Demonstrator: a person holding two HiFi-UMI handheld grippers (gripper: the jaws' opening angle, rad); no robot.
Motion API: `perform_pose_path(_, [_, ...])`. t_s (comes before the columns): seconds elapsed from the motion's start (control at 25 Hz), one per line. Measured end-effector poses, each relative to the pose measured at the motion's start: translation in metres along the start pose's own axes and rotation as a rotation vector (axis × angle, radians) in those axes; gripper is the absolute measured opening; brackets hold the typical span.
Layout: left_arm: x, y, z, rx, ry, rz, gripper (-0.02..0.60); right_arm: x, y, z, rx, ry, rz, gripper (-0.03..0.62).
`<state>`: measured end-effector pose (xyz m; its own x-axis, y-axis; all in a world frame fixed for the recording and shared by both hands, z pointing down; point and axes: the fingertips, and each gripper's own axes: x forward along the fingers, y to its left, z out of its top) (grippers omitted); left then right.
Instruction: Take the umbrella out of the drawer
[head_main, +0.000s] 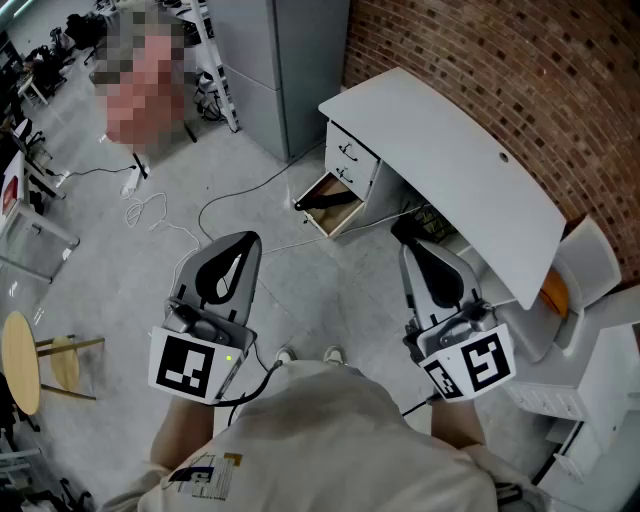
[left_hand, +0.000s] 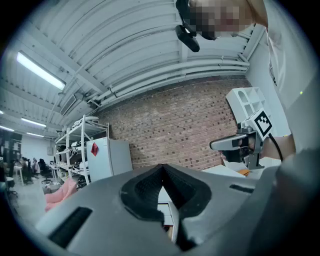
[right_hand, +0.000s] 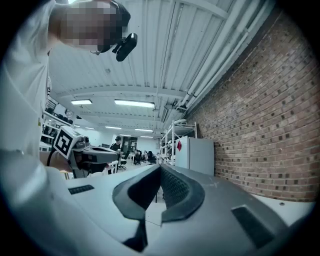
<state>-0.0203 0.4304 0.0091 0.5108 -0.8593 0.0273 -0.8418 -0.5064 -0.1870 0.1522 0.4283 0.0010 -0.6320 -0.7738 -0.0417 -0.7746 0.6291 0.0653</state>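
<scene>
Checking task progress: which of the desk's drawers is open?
The bottom drawer, pulled out with its wooden inside showing; the drawers above it sit flush.

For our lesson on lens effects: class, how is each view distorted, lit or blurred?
Head view: sharp, evenly lit, mild curving toward the edges. Left gripper view: strong fisheye, dark rounded corners, brick wall bowed. Right gripper view: same fisheye, ceiling lights bright.

Rough brick wall (head_main: 480, 50), smooth desk (head_main: 440, 150)
</scene>
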Motion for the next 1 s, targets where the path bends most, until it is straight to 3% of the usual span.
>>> perform_pose_path(1.0, [0.071, -0.054, -0.008, -0.008, 0.061, -0.010, 0.008, -0.012, -0.074, -0.032, 0.135, 0.010, 0.056, 0.006])
